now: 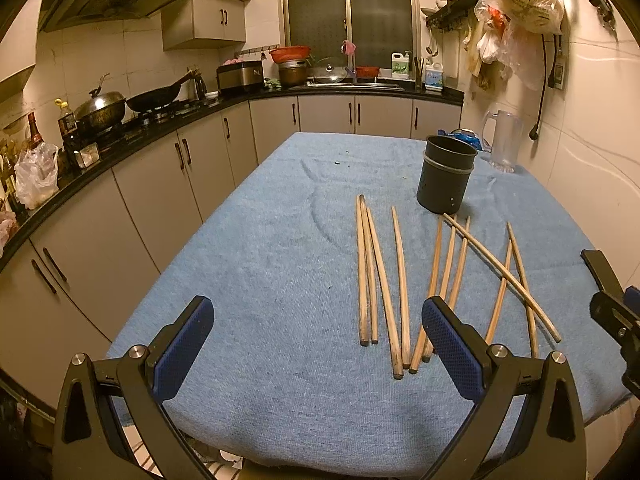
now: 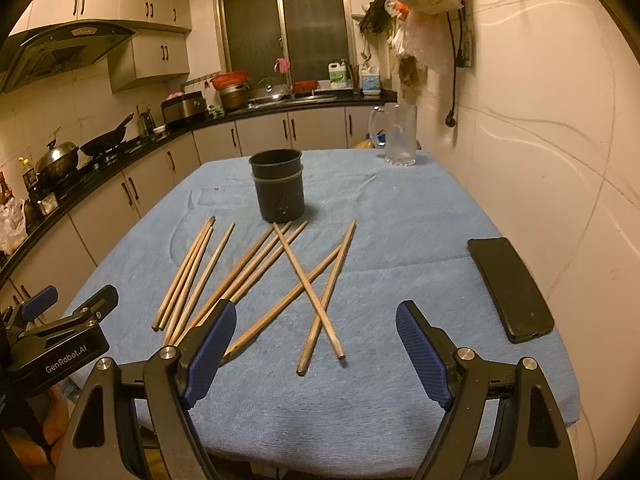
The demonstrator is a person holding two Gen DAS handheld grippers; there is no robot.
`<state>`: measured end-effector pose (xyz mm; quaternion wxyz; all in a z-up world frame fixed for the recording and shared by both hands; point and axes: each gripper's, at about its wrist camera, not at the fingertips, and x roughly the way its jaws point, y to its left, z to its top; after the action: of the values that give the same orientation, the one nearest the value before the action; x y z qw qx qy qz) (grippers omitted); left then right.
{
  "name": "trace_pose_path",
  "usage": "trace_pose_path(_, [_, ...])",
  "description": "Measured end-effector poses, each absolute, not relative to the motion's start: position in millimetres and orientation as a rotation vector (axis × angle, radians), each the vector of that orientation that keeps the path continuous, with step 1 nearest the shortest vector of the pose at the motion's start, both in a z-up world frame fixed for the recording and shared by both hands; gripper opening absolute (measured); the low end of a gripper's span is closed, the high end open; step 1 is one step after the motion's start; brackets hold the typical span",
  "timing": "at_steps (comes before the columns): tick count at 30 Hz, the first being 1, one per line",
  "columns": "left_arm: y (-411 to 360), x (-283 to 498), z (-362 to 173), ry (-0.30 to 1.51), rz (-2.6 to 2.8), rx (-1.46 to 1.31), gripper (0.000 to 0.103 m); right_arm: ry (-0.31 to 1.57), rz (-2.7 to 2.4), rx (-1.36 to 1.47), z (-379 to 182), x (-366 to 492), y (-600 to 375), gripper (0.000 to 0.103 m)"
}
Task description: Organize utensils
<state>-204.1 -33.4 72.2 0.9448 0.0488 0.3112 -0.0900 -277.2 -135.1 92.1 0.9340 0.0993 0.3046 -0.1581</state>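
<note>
Several wooden chopsticks [image 1: 400, 280] [image 2: 256, 276] lie scattered on the blue cloth of the table [image 1: 260, 240] [image 2: 400, 208]. Behind them stands a dark cylindrical utensil holder [image 1: 444, 180] [image 2: 280, 188], upright and with nothing sticking out of it. My left gripper [image 1: 318, 312] hovers open over the near edge of the table, left of the chopstick ends, nothing between its fingers. My right gripper [image 2: 316, 316] is open too; the near ends of three crossed chopsticks [image 2: 320, 320] lie on the cloth below the gap between its fingers, untouched. The left gripper [image 2: 68, 300] shows at the lower left of the right wrist view.
A black phone [image 2: 510, 288] lies on the cloth at the right, near the wall. A clear plastic pitcher [image 1: 505, 140] [image 2: 400, 136] stands at the table's far right corner. Kitchen counters with pans [image 1: 156, 98] run along the left, and bags [image 1: 520, 4] hang on the right wall.
</note>
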Motion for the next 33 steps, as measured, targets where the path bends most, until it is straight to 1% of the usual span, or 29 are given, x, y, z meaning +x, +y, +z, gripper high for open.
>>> trace_pose_path(8, [-25.2, -178.3, 66.7, 0.690, -0.167, 0.080, 0.103, 0.678, -0.309, 0.200, 88.9, -248.6, -144.6, 0.082])
trace_pose_path(11, [-27.3, -159.9, 67.1, 0.743, -0.209, 0.090, 0.103, 0.701, -0.272, 0.184, 92.4, -232.6, -148.7, 0.077])
trace_pose_path(15, [-29.1, -131.1, 68.3, 0.804, -0.276, 0.089, 0.103, 0.778, -0.180, 0.220, 94.8, -201.7, -165.9, 0.061])
trace_pose_path(16, [-29.8, -123.6, 67.6, 0.826, -0.296, 0.087, 0.102, 0.798, -0.161, 0.230, 94.4, -192.9, -170.7, 0.059])
trace_pose_path(17, [-30.0, -116.6, 66.9, 0.848, -0.313, 0.082, 0.098, 0.815, -0.145, 0.244, 93.5, -186.1, -174.6, 0.056])
trace_pose_path(18, [-29.2, -108.6, 66.3, 0.872, -0.327, 0.071, 0.092, 0.837, -0.128, 0.263, 92.3, -178.1, -180.0, 0.049])
trace_pose_path(19, [-29.5, -102.8, 65.2, 0.890, -0.339, 0.066, 0.088, 0.864, -0.113, 0.289, 90.2, -169.2, -187.0, 0.045])
trace_pose_path(20, [-30.0, -96.1, 63.9, 0.915, -0.355, 0.064, 0.079, 0.883, -0.104, 0.318, 88.2, -161.8, -194.3, 0.044])
trace_pose_path(21, [-30.9, -88.2, 62.1, 0.948, -0.377, 0.057, 0.072, 0.891, -0.104, 0.362, 86.1, -157.4, -203.6, 0.039])
trace_pose_path(22, [-31.3, -80.4, 60.5, 0.977, -0.398, 0.043, 0.068, 0.900, -0.116, 0.405, 83.5, -153.2, -213.1, 0.035])
trace_pose_path(23, [-31.8, -73.2, 59.2, 1.000, -0.414, 0.030, 0.059, 0.923, -0.131, 0.446, 79.0, -146.3, -224.8, 0.035])
trace_pose_path(24, [-33.1, -64.7, 58.3, 1.029, -0.432, 0.021, 0.055, 0.947, -0.138, 0.483, 74.1, -140.2, -233.9, 0.034])
trace_pose_path(25, [-34.5, -57.3, 57.4, 1.051, -0.443, 0.014, 0.053, 0.954, -0.139, 0.506, 70.7, -136.9, -238.0, 0.030])
trace_pose_path(27, [-38.4, -41.1, 55.5, 1.088, -0.467, -0.013, 0.045, 0.971, -0.131, 0.541, 66.7, -129.7, -244.7, 0.030])
trace_pose_path(28, [-40.5, -35.2, 54.5, 1.099, -0.475, -0.015, 0.043, 0.979, -0.122, 0.540, 66.0, -125.9, -243.7, 0.030])
trace_pose_path(31, [-48.7, -15.3, 51.6, 1.135, -0.488, -0.014, 0.031, 0.987, -0.088, 0.524, 65.5, -113.9, -238.6, 0.030])
trace_pose_path(32, [-51.9, -9.0, 50.4, 1.146, -0.496, -0.015, 0.026, 0.991, -0.082, 0.519, 65.4, -110.7, -236.0, 0.030])
trace_pose_path(33, [-56.5, -1.0, 49.1, 1.157, -0.498, -0.013, 0.023, 0.996, -0.075, 0.514, 65.2, -106.2, -232.7, 0.030])
